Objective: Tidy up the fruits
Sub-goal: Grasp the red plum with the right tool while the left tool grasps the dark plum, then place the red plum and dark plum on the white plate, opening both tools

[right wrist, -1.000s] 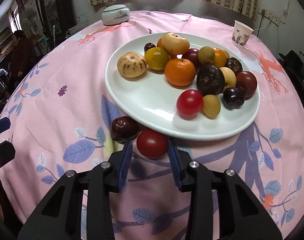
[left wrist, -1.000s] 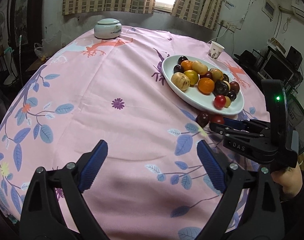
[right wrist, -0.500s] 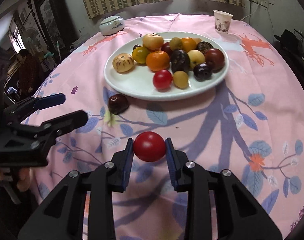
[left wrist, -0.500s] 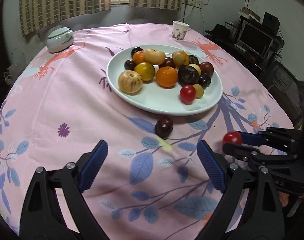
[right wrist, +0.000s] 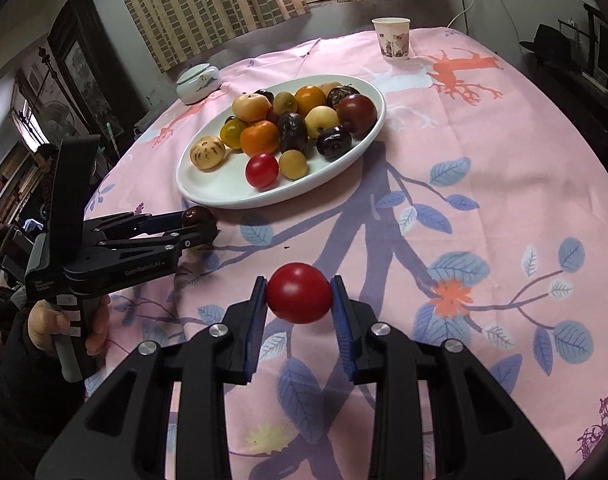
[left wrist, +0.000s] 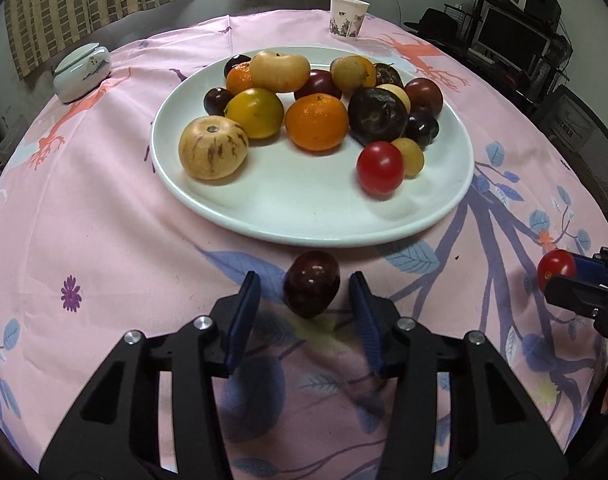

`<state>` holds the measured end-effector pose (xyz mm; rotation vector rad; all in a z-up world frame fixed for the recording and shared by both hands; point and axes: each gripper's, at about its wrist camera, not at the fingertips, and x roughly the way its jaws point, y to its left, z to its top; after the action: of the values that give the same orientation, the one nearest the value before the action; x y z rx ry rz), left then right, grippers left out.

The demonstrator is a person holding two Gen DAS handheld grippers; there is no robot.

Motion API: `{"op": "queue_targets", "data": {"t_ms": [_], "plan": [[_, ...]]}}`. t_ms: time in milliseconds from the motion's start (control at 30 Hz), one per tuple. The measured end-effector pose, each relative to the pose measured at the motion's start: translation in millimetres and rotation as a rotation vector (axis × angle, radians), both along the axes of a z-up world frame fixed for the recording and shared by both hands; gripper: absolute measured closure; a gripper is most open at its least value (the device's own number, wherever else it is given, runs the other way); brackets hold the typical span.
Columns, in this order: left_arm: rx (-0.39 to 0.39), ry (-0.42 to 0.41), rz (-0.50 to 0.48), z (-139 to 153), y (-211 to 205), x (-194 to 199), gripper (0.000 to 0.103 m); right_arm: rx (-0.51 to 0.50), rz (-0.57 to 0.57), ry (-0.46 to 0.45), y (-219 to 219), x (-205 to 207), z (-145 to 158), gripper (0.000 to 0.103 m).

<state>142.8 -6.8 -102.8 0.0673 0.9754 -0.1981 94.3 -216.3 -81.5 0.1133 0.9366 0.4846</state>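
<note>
Round table under a pink tablecloth [left wrist: 103, 240]; on it a white plate [left wrist: 304, 216] heaped with fruit, among them an orange [left wrist: 316, 121], a striped yellow melon-like fruit [left wrist: 213, 153] and a small red tomato [left wrist: 380, 167], with a lidded white jar [left wrist: 81, 72] and a paper cup [left wrist: 348, 19] farther back. Left gripper [left wrist: 304, 300]: jaws open either side of a dark plum [left wrist: 312, 289] lying on the cloth just beside the plate's near rim, not touching it. Right gripper [right wrist: 298, 300]: jaws closed on a red tomato [right wrist: 298, 298], held above the cloth, well apart from the plate.

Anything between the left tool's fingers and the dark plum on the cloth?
No. In the left wrist view the dark plum sits between the left tool fingers with only bare tablecloth around it.
</note>
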Motion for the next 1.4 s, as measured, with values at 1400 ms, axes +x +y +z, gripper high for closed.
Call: {"op": "queue_targets", "data": {"t_ms": [1400], "plan": [[-0.152,-0.02,0.172,58.1,34.8,51.5,0.075,-0.206,0.127,-0.113,104.1,100.8,32.0,0.071]]}}
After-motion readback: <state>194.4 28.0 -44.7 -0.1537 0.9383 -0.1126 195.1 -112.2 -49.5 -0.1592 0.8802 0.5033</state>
